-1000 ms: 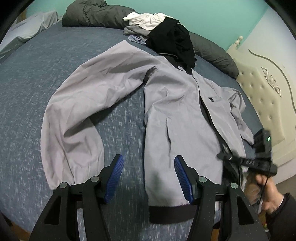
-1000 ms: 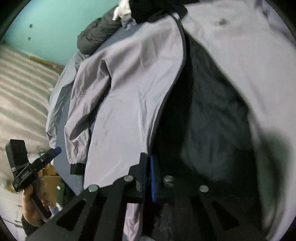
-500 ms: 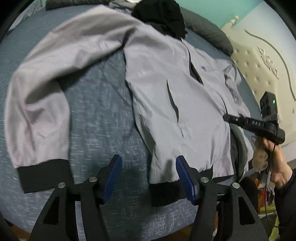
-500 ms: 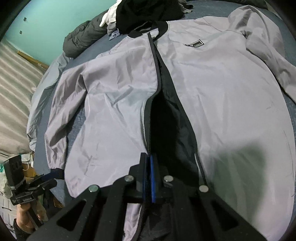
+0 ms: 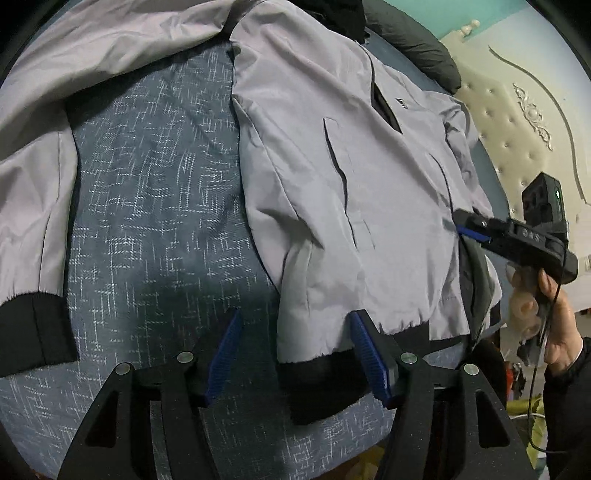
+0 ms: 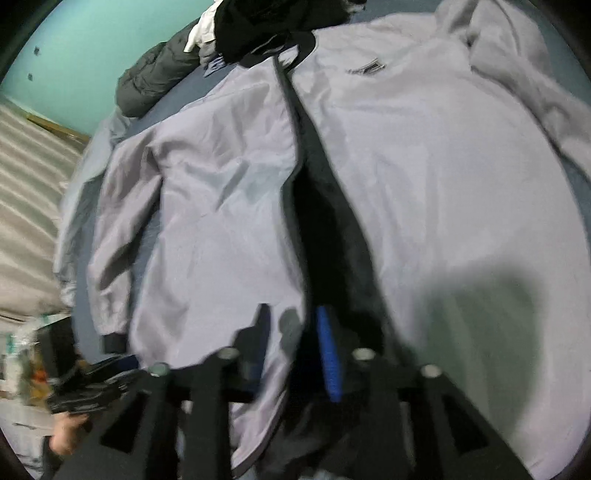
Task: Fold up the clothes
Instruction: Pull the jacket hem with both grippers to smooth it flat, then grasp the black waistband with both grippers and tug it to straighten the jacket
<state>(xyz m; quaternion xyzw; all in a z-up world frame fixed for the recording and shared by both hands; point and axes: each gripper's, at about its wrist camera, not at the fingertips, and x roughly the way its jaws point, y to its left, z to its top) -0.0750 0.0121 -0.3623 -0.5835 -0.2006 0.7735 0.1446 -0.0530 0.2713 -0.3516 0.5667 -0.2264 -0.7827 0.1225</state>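
Left claw point(image 5: 295, 354): spread wide, empty, straddling the black ribbed hem point(image 5: 321, 380) corner.
Right claw point(image 6: 291, 354): parted, empty; the front panel edge lies loose between its fingers.
Light grey zip-front jacket point(image 6: 424, 177): spread flat, front up, unzipped, on the blue woven bed point(image 5: 155, 206).
Handling: judged light, limp, slippery; grip hem band or cuff point(image 5: 33, 332).

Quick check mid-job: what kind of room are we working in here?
Most likely a bedroom. The jacket lies spread on a bed with a blue cover, a cream tufted headboard stands at one end, and more clothes are piled at the far side.
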